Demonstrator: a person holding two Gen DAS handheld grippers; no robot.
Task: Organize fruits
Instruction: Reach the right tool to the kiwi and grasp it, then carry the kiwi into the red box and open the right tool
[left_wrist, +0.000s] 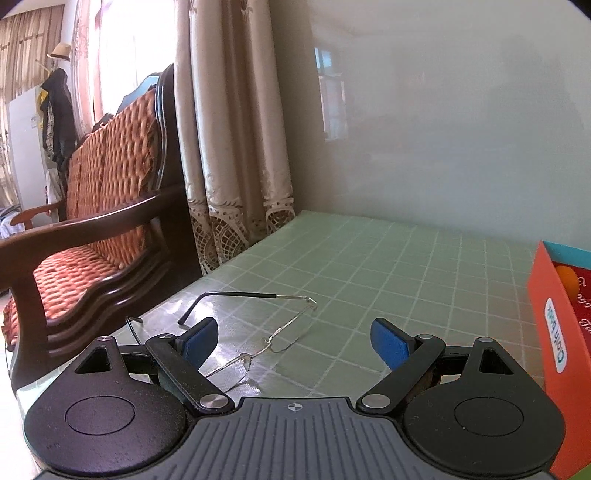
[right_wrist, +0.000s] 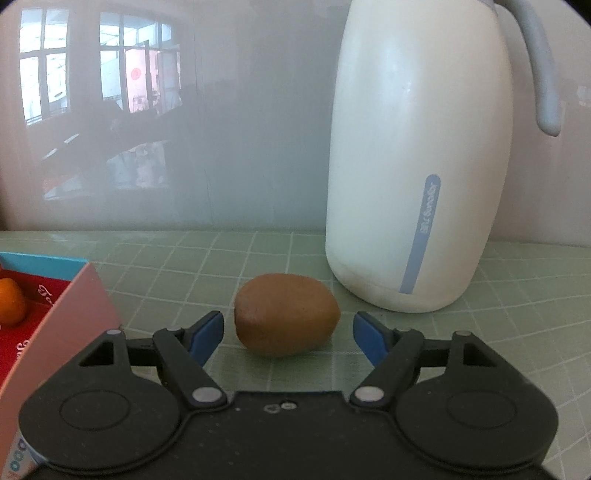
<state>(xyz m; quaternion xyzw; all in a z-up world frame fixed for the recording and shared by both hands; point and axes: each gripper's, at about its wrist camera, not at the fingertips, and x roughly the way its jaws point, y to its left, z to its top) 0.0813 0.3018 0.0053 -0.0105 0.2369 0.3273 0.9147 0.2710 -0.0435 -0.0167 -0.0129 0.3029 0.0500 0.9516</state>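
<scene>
Through my left wrist camera, my left gripper (left_wrist: 295, 341) is spread wide and grasps nothing; its blue pads (left_wrist: 390, 345) stand well apart above the green checked tablecloth (left_wrist: 388, 266). A pair of thin wire-framed glasses (left_wrist: 266, 338) lies on the cloth, partly in the gap ahead of my pads and closer to the left-hand pad, its temples unfolded. To the right of the glasses, at the picture's edge, stands an orange-red cardboard box (left_wrist: 554, 332) with a small orange fruit (left_wrist: 567, 277) showing inside it. To the left of the glasses, beyond the table's edge, there is a dark wooden bench (left_wrist: 92, 229) with a woven orange cushion, and behind it beige curtains (left_wrist: 229, 129) hang beside a pale wall.

Through my right wrist camera, my right gripper (right_wrist: 288, 334) is released: the pads sit on either side of a brown kiwi (right_wrist: 286, 315), with a sliver of cloth showing between each pad and the fruit, so I am not pressing on it. The kiwi rests on the same green checked cloth (right_wrist: 166, 266). Just behind it and to its right stands a tall white thermos jug (right_wrist: 417, 155) with a grey handle and a blue stripe. To the left of the kiwi is the corner of the box (right_wrist: 77, 306), and an orange fruit (right_wrist: 11, 301) lies on its red inside.
</scene>
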